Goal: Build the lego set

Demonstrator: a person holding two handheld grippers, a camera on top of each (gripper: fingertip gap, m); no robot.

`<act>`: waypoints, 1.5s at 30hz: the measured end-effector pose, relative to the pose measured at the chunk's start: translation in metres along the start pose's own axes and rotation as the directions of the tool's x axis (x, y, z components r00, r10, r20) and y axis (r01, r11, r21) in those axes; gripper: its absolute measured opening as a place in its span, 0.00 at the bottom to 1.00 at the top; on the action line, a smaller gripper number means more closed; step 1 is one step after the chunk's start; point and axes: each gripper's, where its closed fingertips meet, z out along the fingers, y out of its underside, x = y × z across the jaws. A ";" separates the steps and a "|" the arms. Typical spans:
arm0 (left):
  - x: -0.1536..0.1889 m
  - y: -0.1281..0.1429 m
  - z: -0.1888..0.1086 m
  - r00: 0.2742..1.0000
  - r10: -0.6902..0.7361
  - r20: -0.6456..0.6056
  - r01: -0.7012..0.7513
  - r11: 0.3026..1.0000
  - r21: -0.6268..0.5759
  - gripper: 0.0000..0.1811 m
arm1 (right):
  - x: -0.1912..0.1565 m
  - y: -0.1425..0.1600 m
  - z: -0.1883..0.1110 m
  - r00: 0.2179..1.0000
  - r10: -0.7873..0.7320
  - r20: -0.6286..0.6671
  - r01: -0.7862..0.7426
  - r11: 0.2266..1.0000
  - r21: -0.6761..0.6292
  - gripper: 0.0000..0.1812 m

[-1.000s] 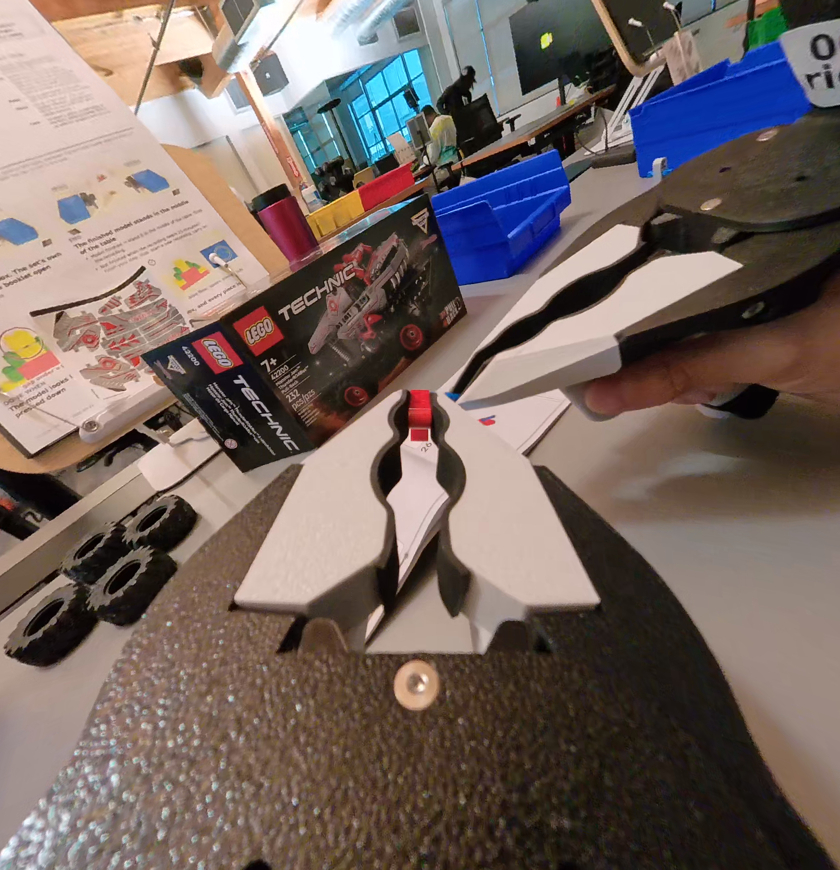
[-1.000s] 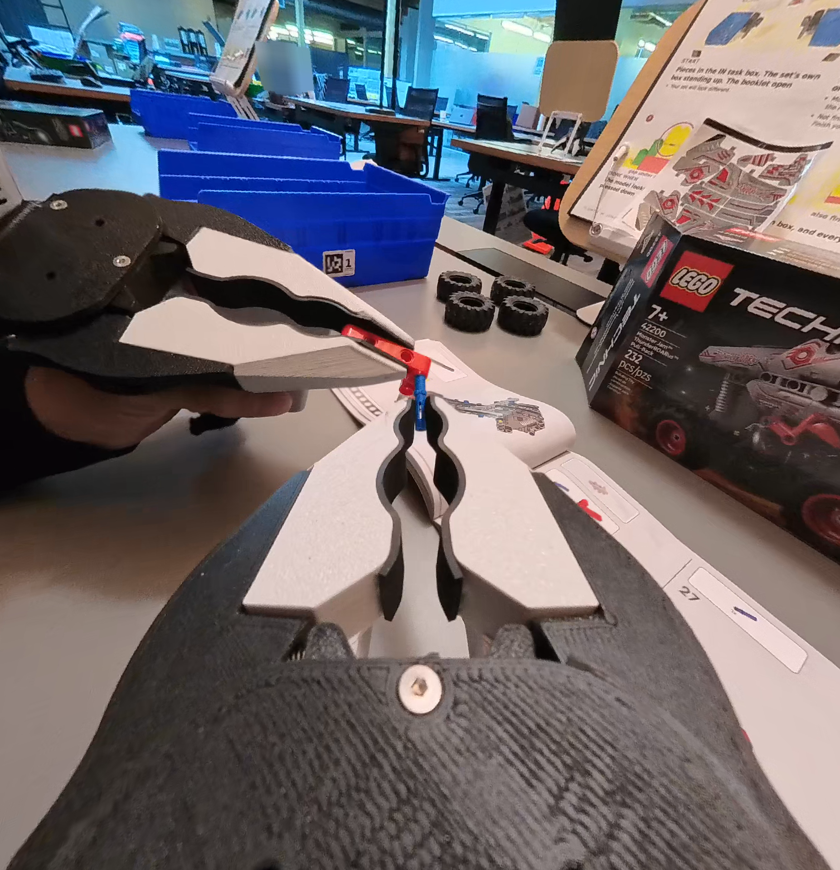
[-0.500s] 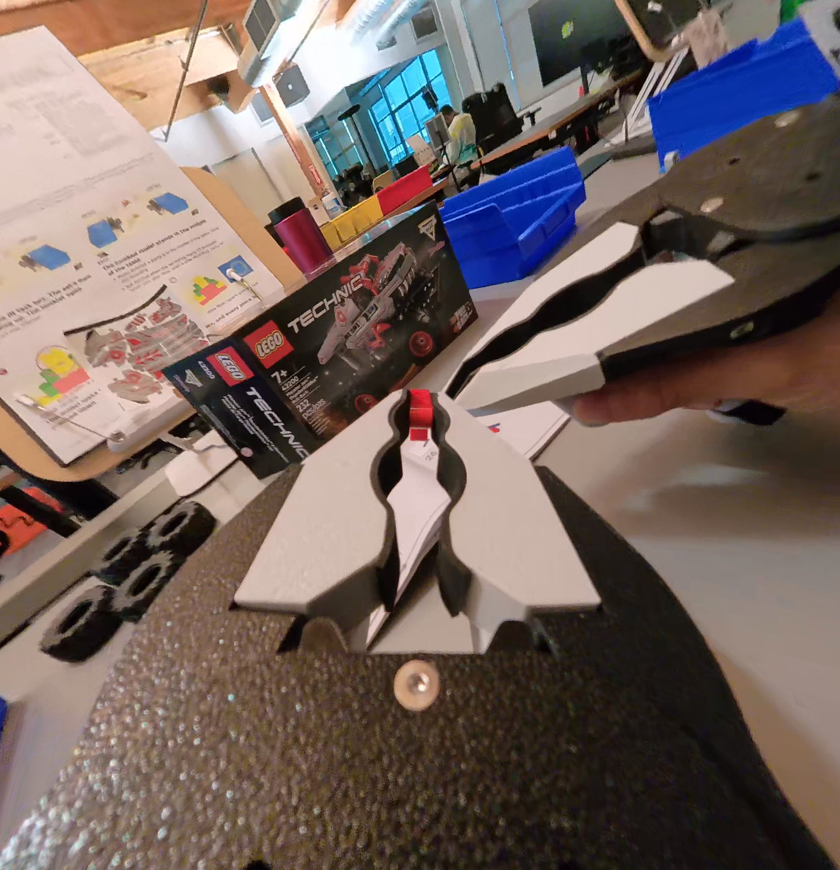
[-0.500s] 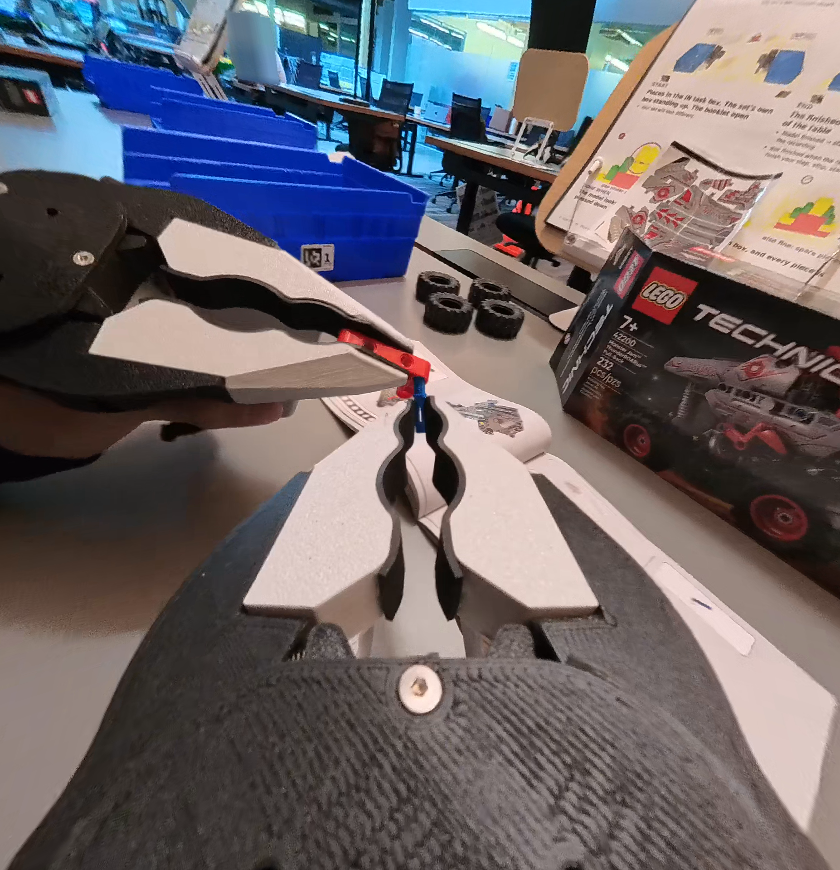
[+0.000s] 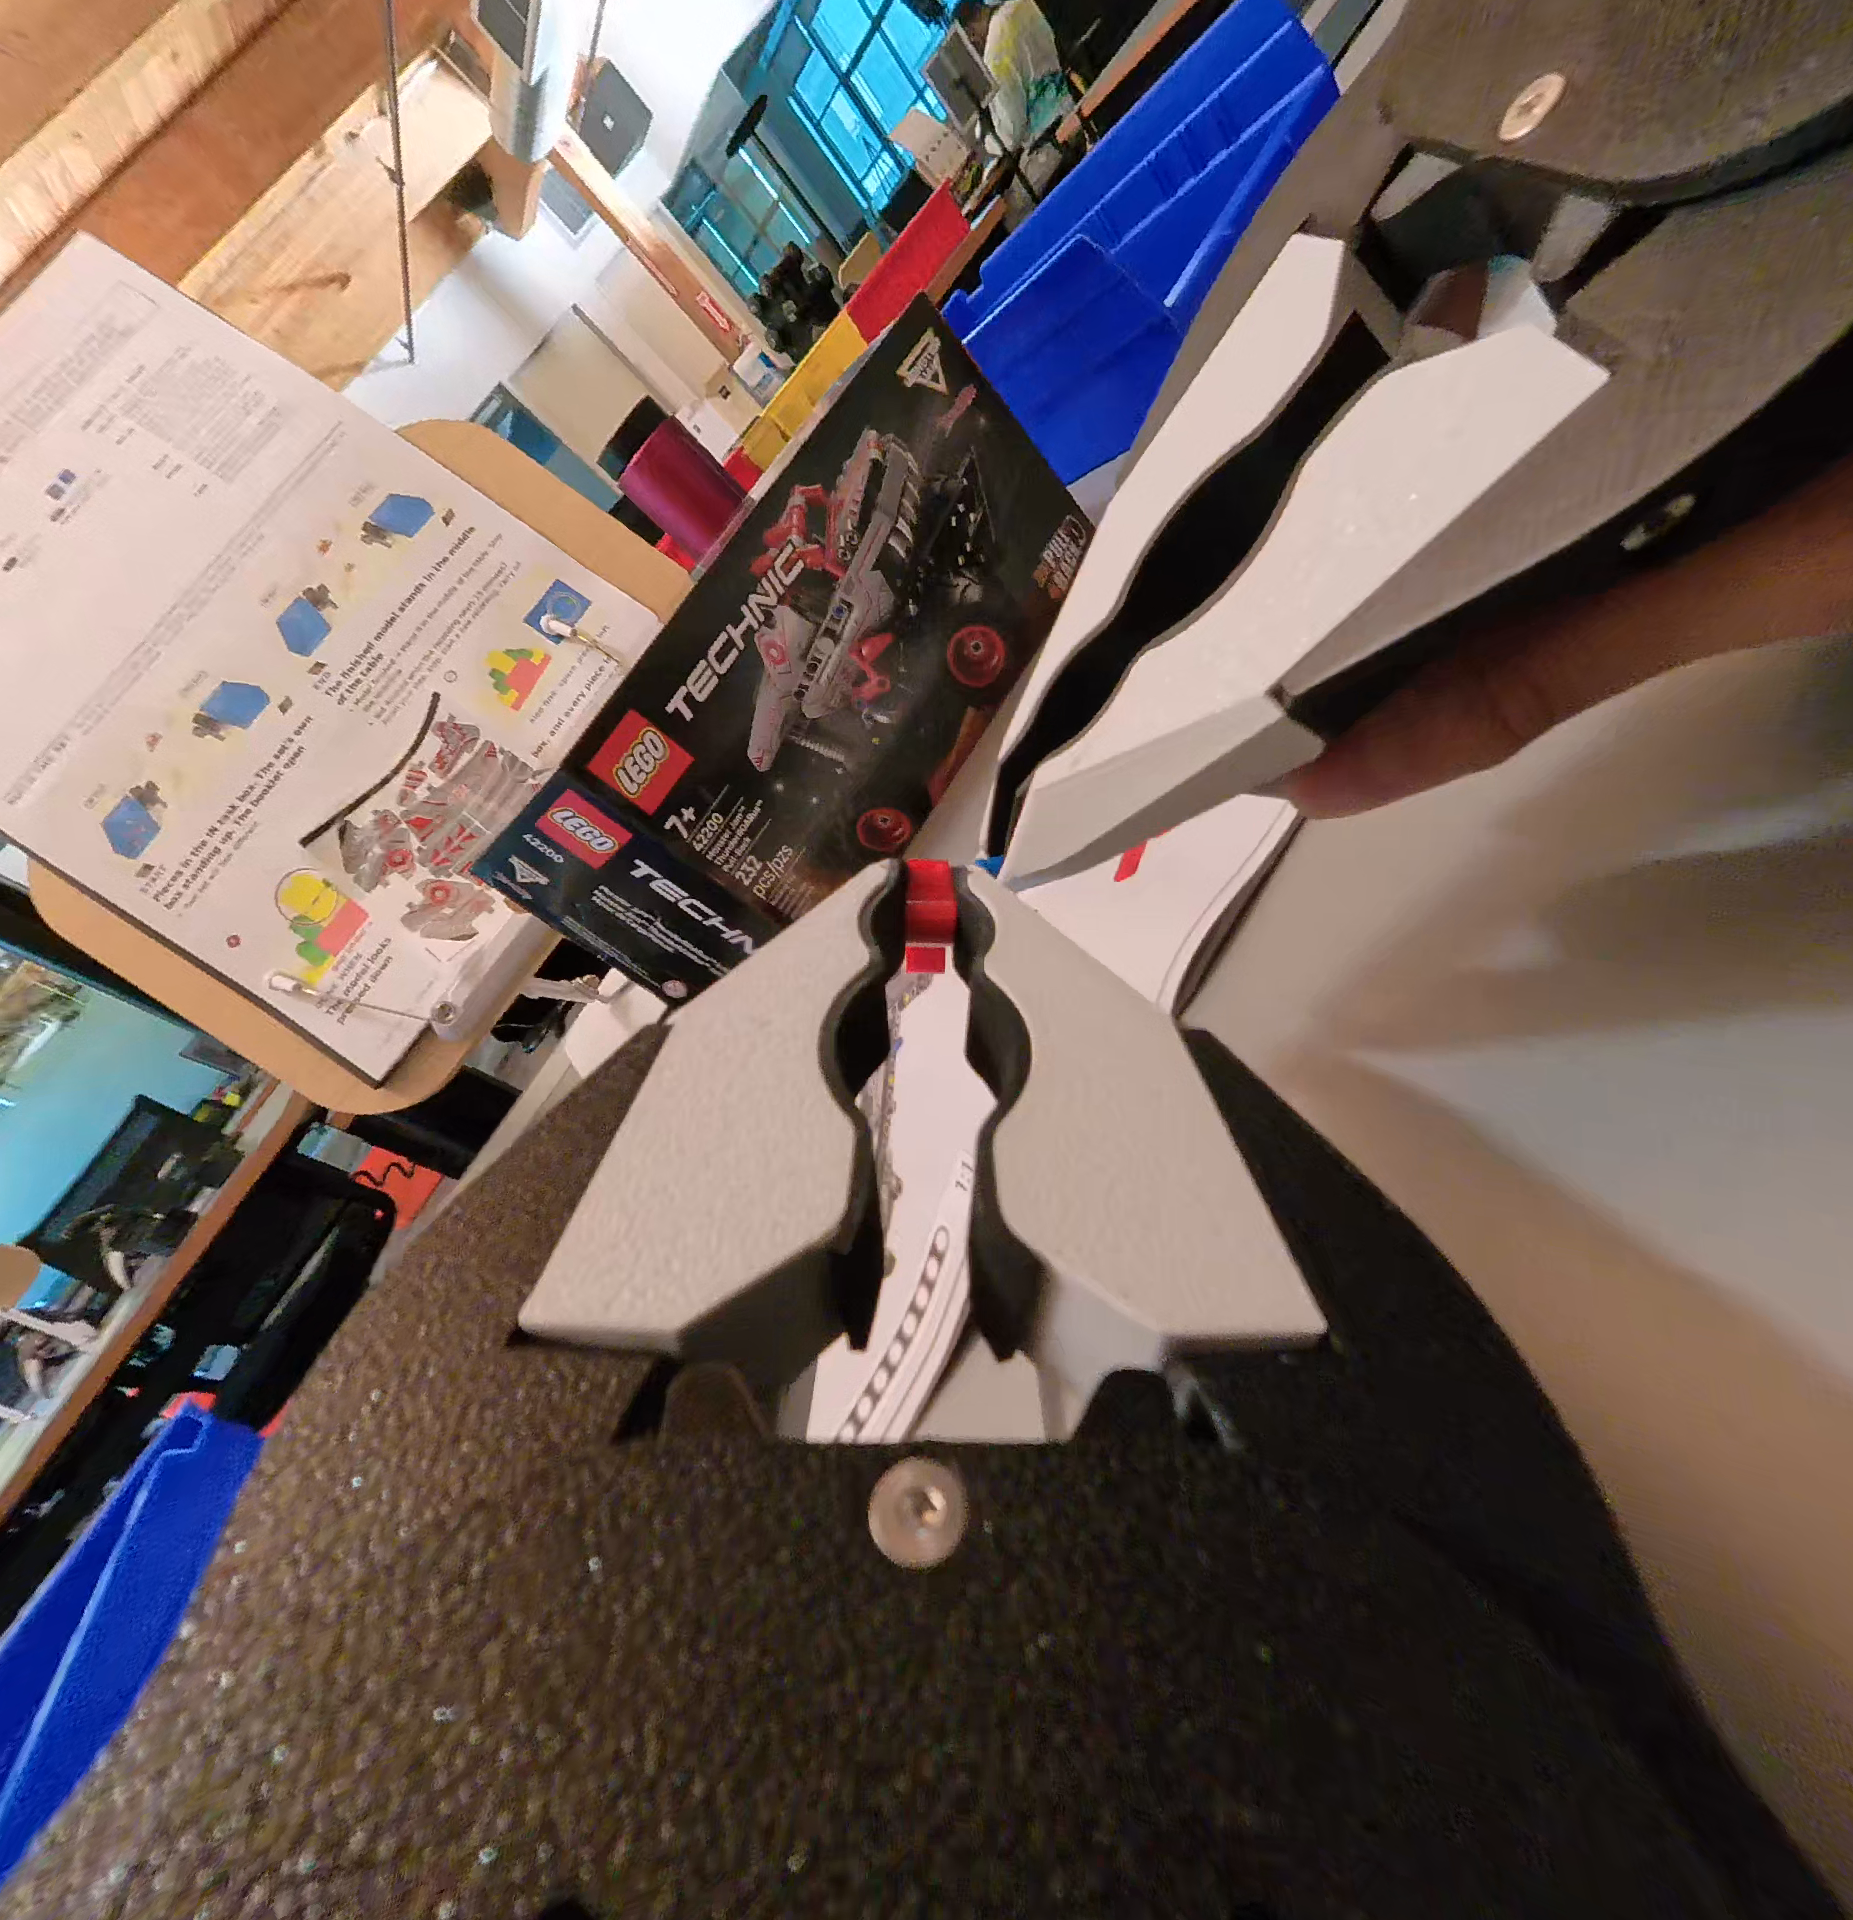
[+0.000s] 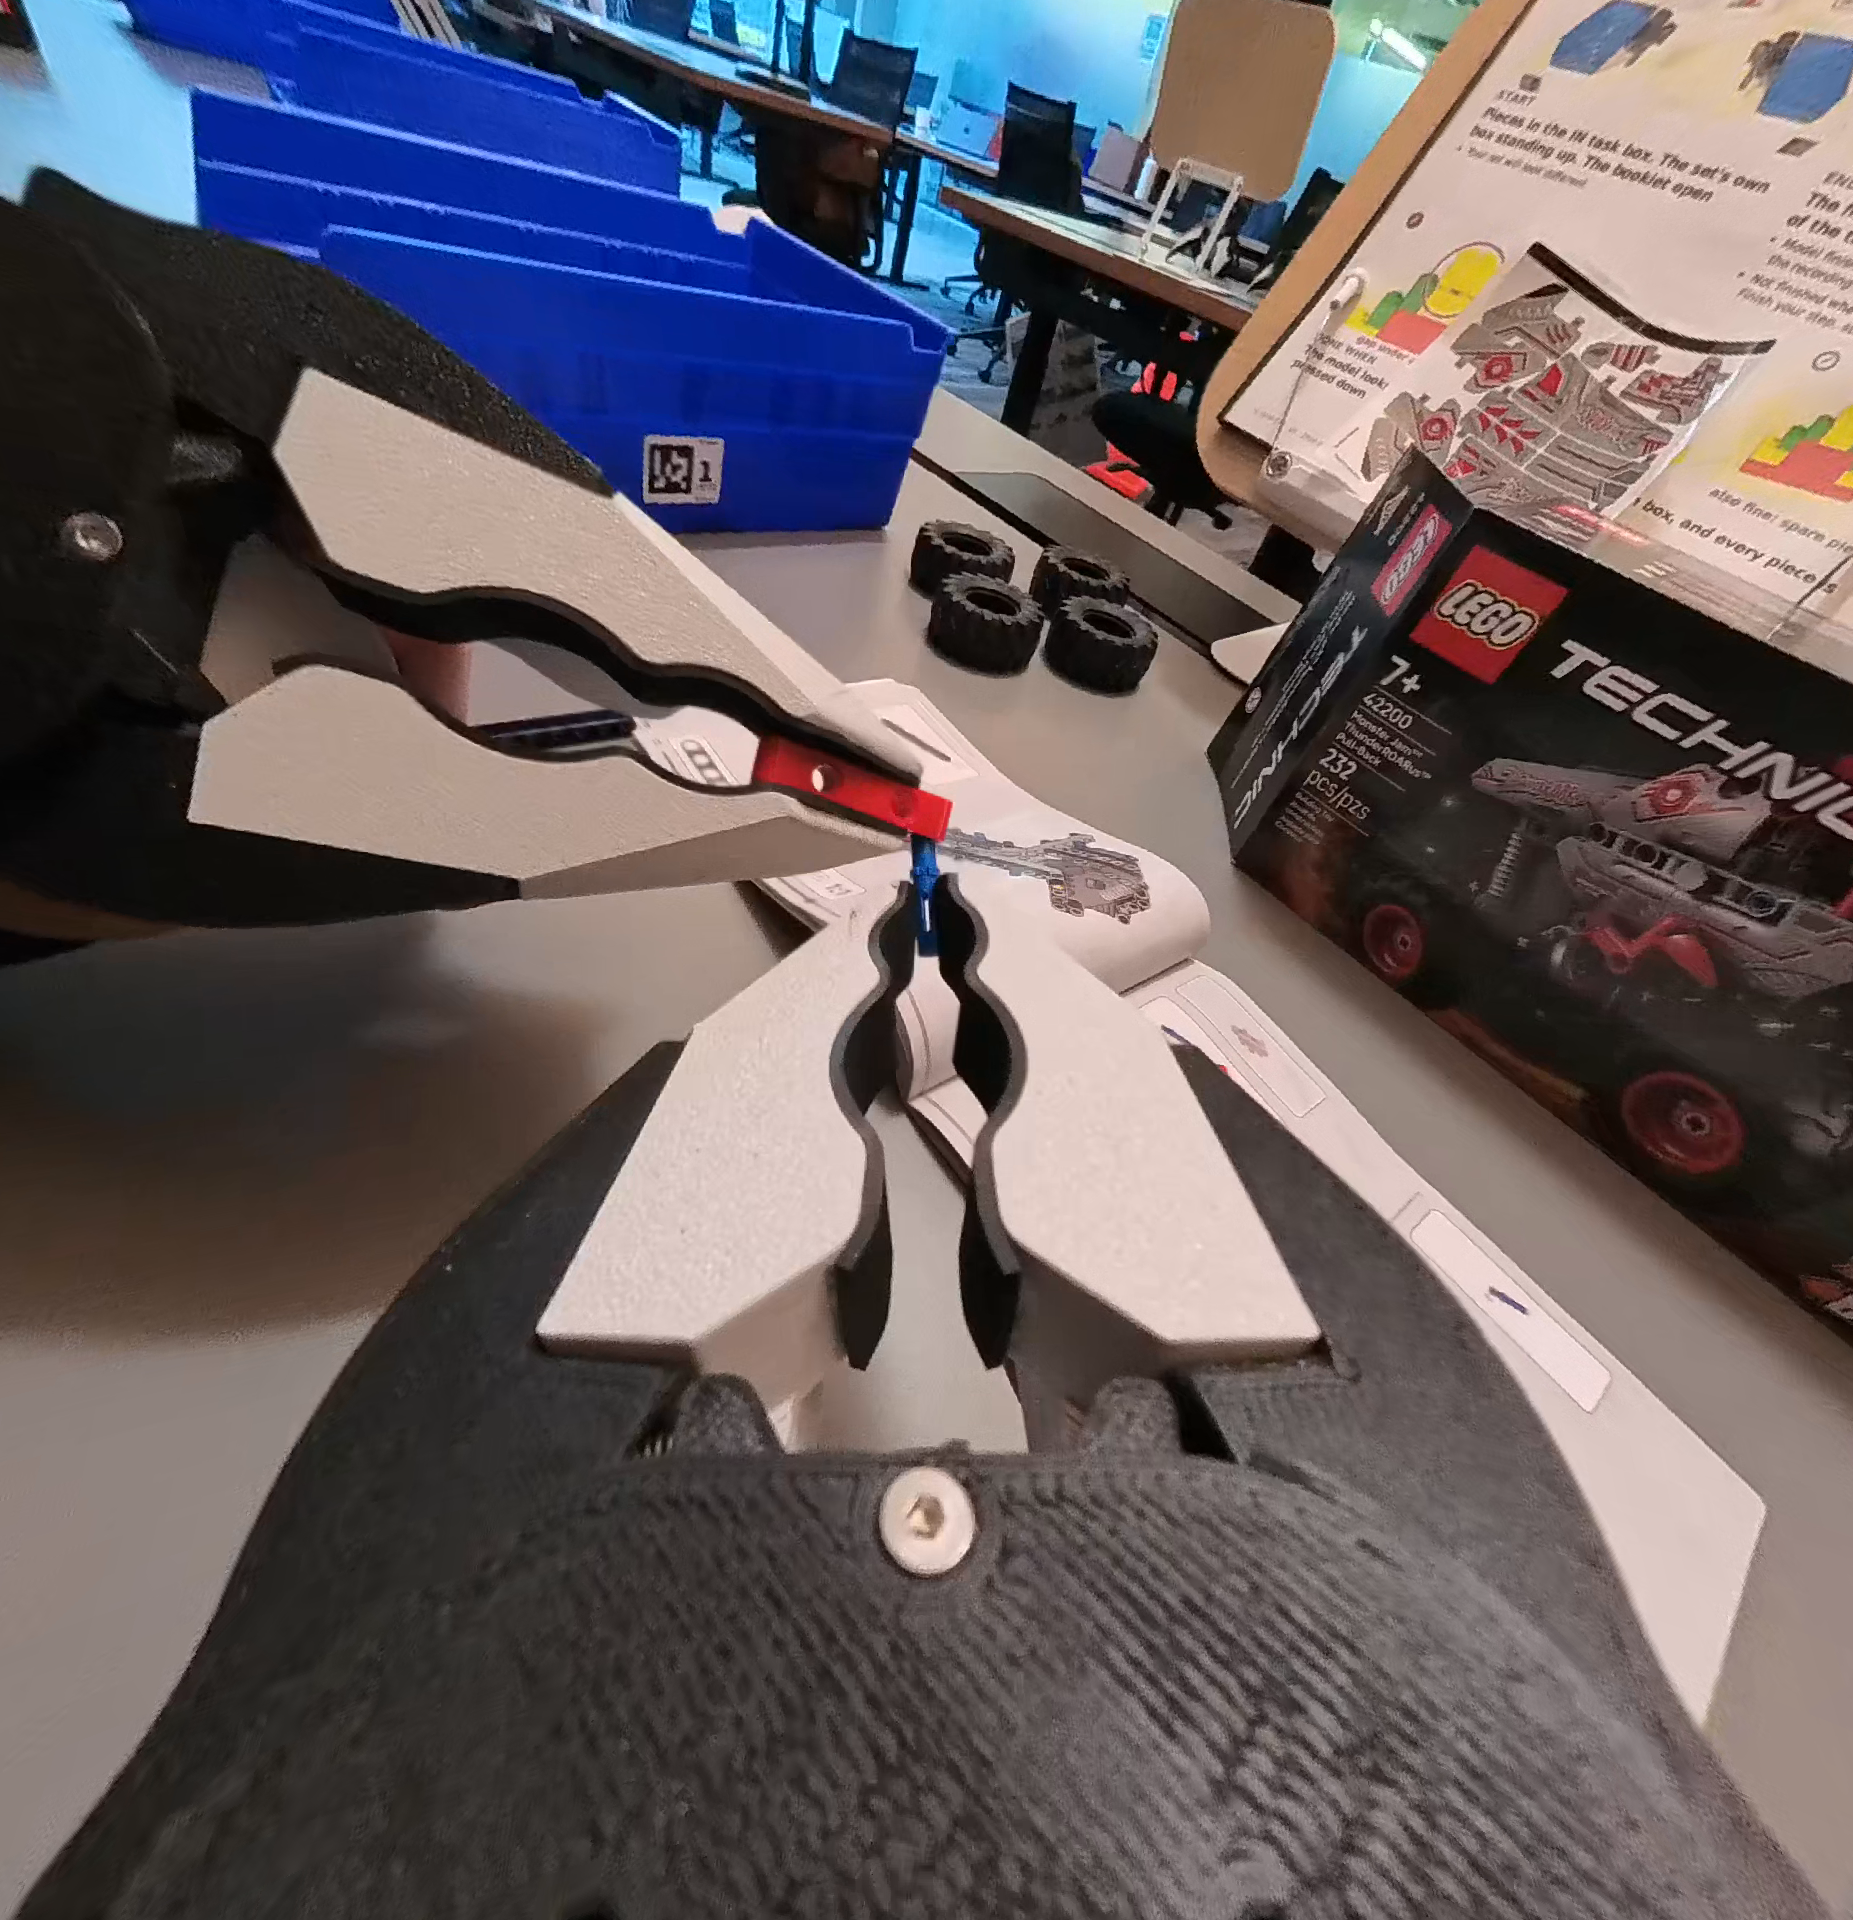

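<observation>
The left gripper point(image 5: 927, 894) has its fingers point(image 5: 735, 1122) pinching a small red beam point(image 6: 849, 790), which sticks out a little past the tips; in the left wrist view only the beam's narrow red end shows. The right gripper point(image 6: 927, 904) has its fingers point(image 6: 1109, 1174) pressed onto a thin blue pin point(image 6: 924, 902), held upright with its top end touching the underside of the red beam's outer end. Whether the pin sits in a hole of the beam is hidden. In the left wrist view the right gripper's tips lie just right of the red beam, and the blue pin cannot be made out there.

Under both grippers an open instruction booklet point(image 6: 1088, 883) lies on the grey surface point(image 6: 278, 1091), partly covered by the fingers. The lego box point(image 6: 1587, 810) stands on the right, cut off by the picture's edge. Four black tyres point(image 6: 1036, 618) sit clustered farther back, near a blue bin point(image 6: 610, 353). A slanted board with a printed sheet point(image 6: 1587, 270) stands behind the box, its top out of frame. A hand point(image 5: 1524, 707) holding the right gripper is partly visible.
</observation>
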 end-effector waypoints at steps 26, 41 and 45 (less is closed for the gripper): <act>0.015 -0.006 0.000 0.937 -0.285 -0.200 0.304 0.950 0.072 0.03 | -0.002 -0.020 -0.006 0.999 0.051 0.010 -0.051 0.991 0.127 0.00; -0.009 0.018 0.000 0.953 -0.298 -0.048 0.298 0.955 -0.002 0.03 | 0.043 0.054 -0.037 0.980 -0.127 0.151 0.166 0.945 -0.282 0.05; -0.009 0.020 0.001 0.950 -0.308 -0.051 0.308 0.951 -0.006 0.03 | 0.039 0.039 -0.021 0.929 -0.247 0.276 0.313 0.922 -0.228 0.09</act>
